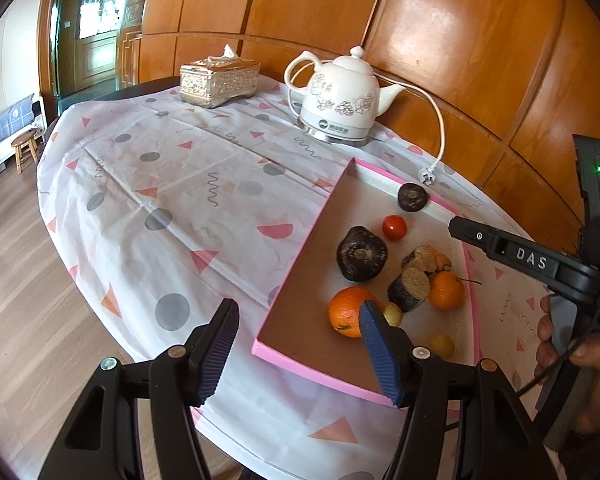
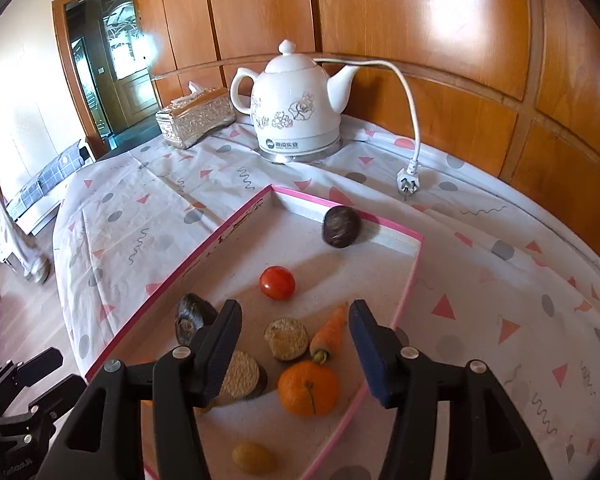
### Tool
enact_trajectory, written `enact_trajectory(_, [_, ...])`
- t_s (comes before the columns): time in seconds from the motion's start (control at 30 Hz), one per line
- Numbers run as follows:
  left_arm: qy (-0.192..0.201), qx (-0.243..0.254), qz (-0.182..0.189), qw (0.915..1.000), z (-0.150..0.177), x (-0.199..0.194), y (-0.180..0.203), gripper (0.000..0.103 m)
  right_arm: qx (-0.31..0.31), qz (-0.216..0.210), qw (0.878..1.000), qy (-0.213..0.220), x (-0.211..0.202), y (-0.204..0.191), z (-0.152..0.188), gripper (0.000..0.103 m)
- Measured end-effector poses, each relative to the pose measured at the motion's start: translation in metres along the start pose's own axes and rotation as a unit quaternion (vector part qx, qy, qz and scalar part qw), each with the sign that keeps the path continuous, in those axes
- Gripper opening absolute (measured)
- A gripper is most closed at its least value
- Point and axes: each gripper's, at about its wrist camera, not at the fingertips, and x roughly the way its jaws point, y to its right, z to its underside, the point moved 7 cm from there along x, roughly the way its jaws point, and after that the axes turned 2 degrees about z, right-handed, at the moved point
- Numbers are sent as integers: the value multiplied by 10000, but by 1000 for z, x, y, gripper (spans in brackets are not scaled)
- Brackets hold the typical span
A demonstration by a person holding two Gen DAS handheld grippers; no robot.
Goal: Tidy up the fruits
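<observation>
- Table (image 1: 172,184): round, under a patterned cloth; a white kettle (image 2: 296,108) and a tissue box (image 1: 219,79) stand at its far side.
- Tray (image 2: 204,256): shallow, pink-rimmed, lying on the cloth; all the produce sits inside it.
- Left tool (image 1: 300,344): jaws half apart and empty, hanging over the tray's near corner beside a large orange (image 1: 346,312).
- Right tool (image 2: 294,344): jaws parted, nothing gripped, poised above a carrot (image 2: 330,332), a cut dark piece (image 2: 286,338) and a smaller orange (image 2: 308,388).
- Tomato (image 2: 277,283): alone mid-tray; a dark fruit (image 2: 341,226) rests against the far wall.
- Step in hand, as judged: choosing the next piece. The next move calls for lowering the right tool around one item without nudging its close neighbours.
</observation>
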Motion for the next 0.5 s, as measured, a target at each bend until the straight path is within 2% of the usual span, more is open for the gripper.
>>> enact_trajectory(0.23, [55,170,62,9998,2,-9,14,67,-64,221,9994,253,-32,-3,17,57])
enact_trajectory(0.5, [212,419,193,9987,2,-24,35,71,56,590,9974,407,-66,3,55,57])
